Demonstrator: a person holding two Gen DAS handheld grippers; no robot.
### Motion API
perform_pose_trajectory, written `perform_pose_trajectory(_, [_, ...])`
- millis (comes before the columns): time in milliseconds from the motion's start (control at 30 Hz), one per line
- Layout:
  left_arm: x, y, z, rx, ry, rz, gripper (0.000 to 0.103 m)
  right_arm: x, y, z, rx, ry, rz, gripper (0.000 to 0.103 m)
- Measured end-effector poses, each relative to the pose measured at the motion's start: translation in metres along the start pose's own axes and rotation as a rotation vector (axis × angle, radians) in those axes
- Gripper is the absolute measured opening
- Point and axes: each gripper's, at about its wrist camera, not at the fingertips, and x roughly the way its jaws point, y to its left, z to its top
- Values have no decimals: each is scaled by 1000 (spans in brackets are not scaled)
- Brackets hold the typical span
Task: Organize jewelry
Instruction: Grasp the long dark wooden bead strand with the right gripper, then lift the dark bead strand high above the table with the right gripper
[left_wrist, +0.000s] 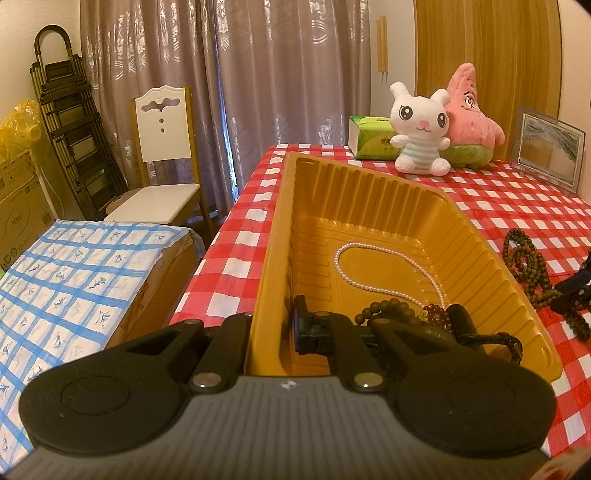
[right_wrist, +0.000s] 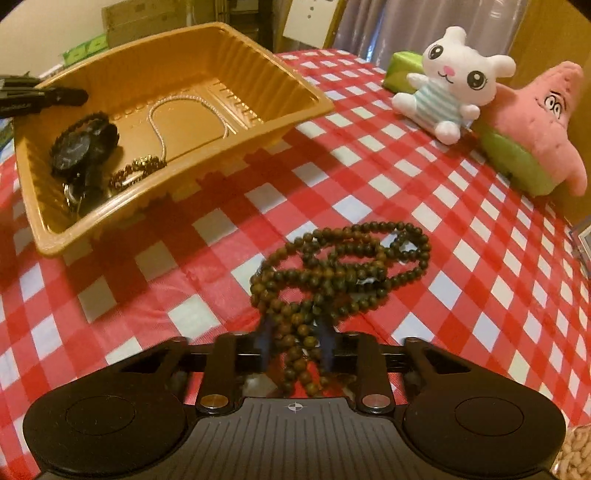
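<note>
Right wrist view: right gripper (right_wrist: 294, 345) low centre, jaws closing around dark wooden bead strand (right_wrist: 343, 266), beads between them; pad contact lost in blur.
Rest of the strand heaped on red-checked desk (right_wrist: 424, 177) mid-frame, just above the jaws. Gold tray (right_wrist: 258, 44) upper left, tilted; inside it pearl necklace (right_wrist: 177, 107), black watch (right_wrist: 79, 147), small bead bracelet (right_wrist: 138, 168). Left gripper seen at left edge on the tray rim. White bunny plush (right_wrist: 454, 77) and pink star plush (right_wrist: 539, 125) upper right. Left wrist view: left gripper (left_wrist: 271, 334) lower centre, jaws pinching the tray's near wall, one finger (left_wrist: 301, 325) inside, other outside. Pearl necklace (left_wrist: 373, 266) on tray floor; bead strand (left_wrist: 528, 266) at right edge on the desk.
</note>
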Motion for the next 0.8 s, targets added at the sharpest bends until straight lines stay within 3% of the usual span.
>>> perform_pose_trajectory(200, [0, 1, -1, 0, 0, 0, 6, -12, 12, -1, 9, -35, -30, 13])
perform_pose_trajectory(567, [-2, 3, -3, -6, 3, 2, 6, -94, -1, 21, 215, -280, -82, 13])
perform_pose_trajectory(800, [-4, 4, -6, -8, 4, 5, 6, -131, -10, 35, 287, -354, -108, 13])
